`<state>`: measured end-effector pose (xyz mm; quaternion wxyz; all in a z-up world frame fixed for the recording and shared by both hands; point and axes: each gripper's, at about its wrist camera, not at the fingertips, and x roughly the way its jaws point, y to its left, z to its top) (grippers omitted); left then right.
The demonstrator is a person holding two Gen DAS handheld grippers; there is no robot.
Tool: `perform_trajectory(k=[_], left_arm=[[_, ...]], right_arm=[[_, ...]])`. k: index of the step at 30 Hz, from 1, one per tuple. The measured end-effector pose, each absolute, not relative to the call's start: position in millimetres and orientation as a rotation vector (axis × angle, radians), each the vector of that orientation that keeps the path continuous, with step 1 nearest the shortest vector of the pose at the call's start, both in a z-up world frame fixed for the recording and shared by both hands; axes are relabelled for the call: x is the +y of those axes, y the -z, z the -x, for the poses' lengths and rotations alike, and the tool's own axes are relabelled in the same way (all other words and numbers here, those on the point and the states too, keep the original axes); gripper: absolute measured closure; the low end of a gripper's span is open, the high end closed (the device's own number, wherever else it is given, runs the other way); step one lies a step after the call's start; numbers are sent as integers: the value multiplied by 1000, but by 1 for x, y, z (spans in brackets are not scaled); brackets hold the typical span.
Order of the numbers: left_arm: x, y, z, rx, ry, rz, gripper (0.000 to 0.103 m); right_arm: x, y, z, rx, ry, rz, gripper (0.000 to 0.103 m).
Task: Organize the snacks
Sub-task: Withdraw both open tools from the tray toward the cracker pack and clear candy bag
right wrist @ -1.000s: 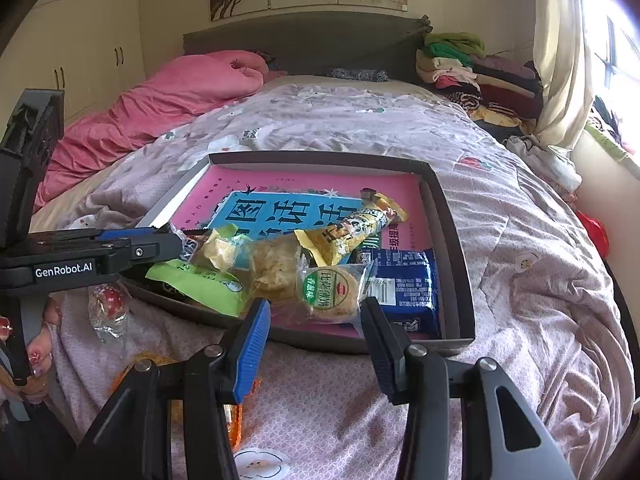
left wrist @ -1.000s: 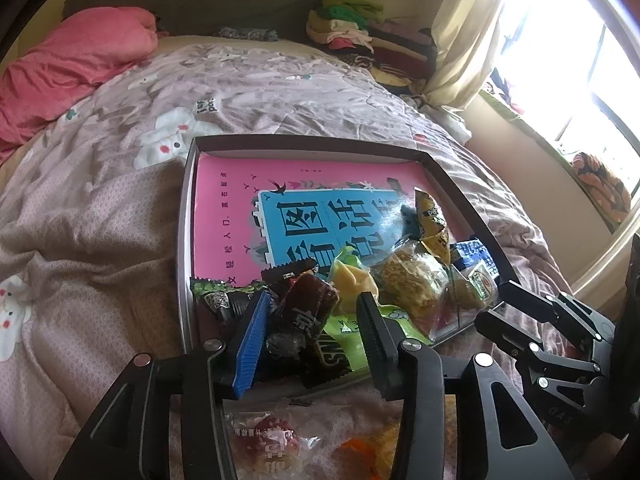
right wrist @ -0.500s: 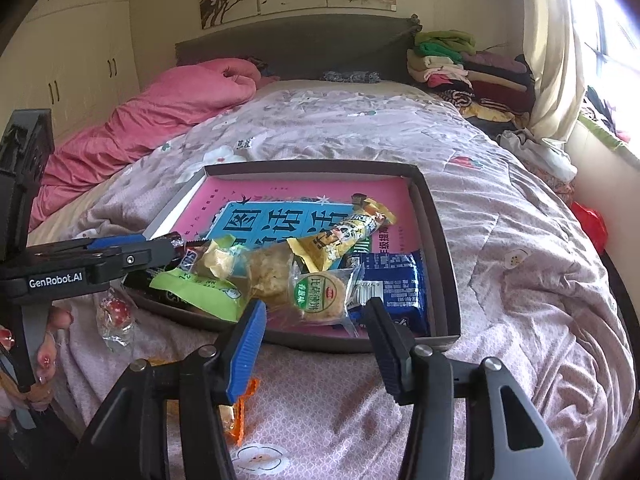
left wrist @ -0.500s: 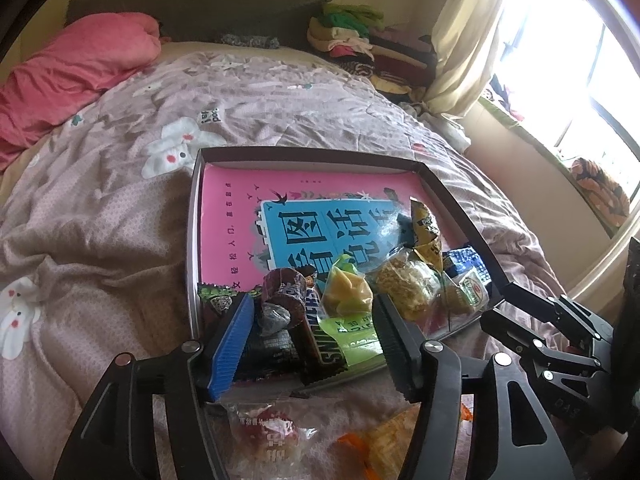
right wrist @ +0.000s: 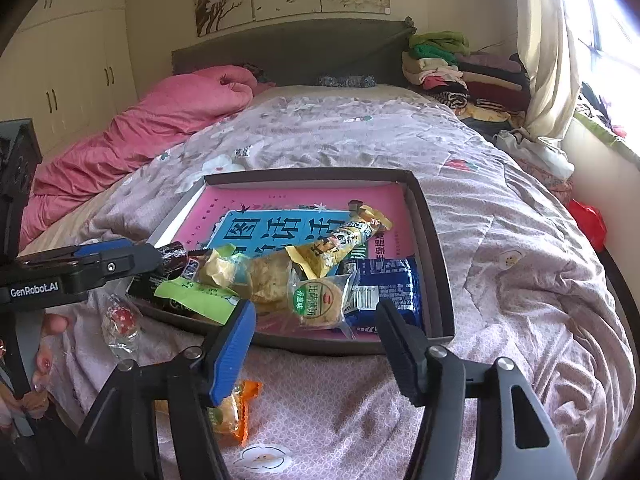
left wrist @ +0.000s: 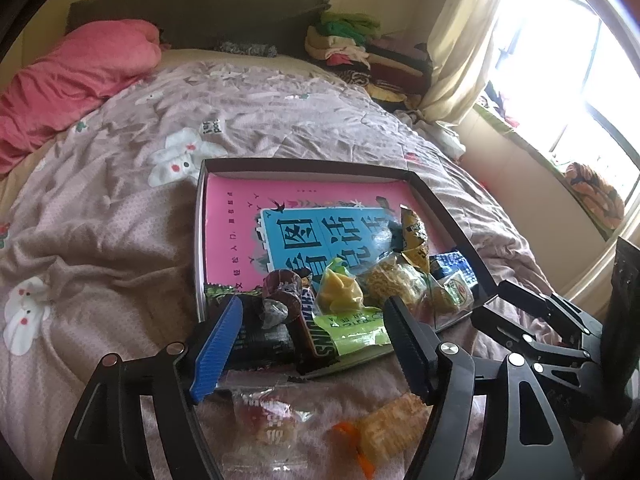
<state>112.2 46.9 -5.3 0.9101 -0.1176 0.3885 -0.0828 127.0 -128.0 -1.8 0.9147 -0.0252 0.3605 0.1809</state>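
Observation:
A dark shallow tray lies on the bed, lined with a pink and blue book. Several snack packets crowd its near edge: a brown wrapped candy, a Snickers bar, a green packet, a round biscuit pack, a blue packet. My left gripper is open and empty, just before the tray's near corner. My right gripper is open and empty, in front of the tray. A clear-wrapped red candy and an orange-ended snack pack lie on the quilt outside the tray.
The tray rests on a mauve quilt with rabbit prints. A pink duvet lies at the far left. Folded clothes are stacked by the headboard. A curtain and window stand at the right.
My left gripper has pulled back from the tray, leaving the brown candy there, and the two loose snacks on the quilt show more. My right gripper has also backed away a little.

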Motion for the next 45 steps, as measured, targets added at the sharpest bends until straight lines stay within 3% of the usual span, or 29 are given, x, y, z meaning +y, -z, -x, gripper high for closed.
perform_trajectory(k=[26, 45], left_arm=[[88, -34, -72, 720, 60, 230, 26], [103, -19, -45, 791, 43, 236, 26]], right_arm=[[-126, -25, -104, 665, -449, 53, 30], [-117, -29, -85, 650, -530, 89, 25]])
